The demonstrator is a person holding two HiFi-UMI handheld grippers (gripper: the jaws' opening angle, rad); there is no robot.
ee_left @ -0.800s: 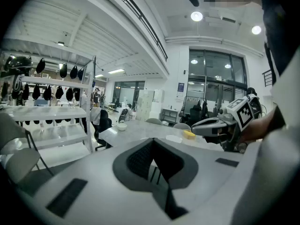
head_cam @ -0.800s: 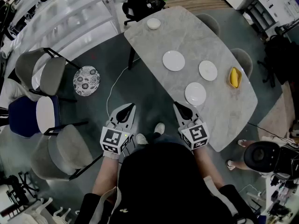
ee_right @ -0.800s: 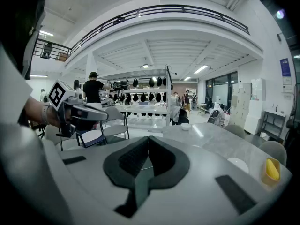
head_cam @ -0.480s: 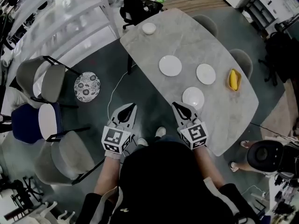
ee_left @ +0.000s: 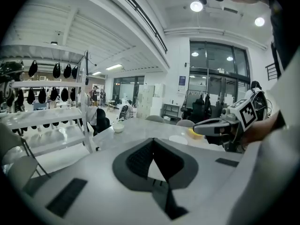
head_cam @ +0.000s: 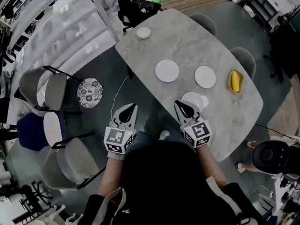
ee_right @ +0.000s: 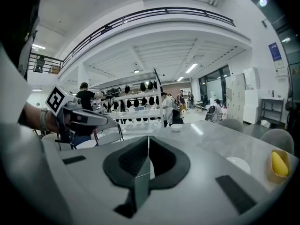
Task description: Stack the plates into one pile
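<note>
Three white plates lie apart on the grey marble table point(head_cam: 220, 46): one far point(head_cam: 167, 71), one to the right point(head_cam: 205, 77), and a near one point(head_cam: 198, 99) partly covered by my right gripper. My right gripper point(head_cam: 185, 108) hovers over the table's near edge, its jaws shut with nothing between them point(ee_right: 148, 146). My left gripper point(head_cam: 126, 112) is off the table to the left, above the floor, also shut and empty point(ee_left: 153, 143). In the right gripper view the near plate point(ee_right: 239, 164) lies ahead to the right.
A small white bowl point(head_cam: 143, 32) sits at the table's far end. A yellow object in a yellow dish point(head_cam: 236, 80) is at the right side. Chairs point(head_cam: 47, 81) and a patterned round stool point(head_cam: 89, 92) stand left of the table; a shelving rack point(ee_left: 47, 121) stands beyond.
The table and plates have drifted down and left in the head view as the person stepped closer. My right gripper now overlaps the near plate. Both grippers stay shut.
</note>
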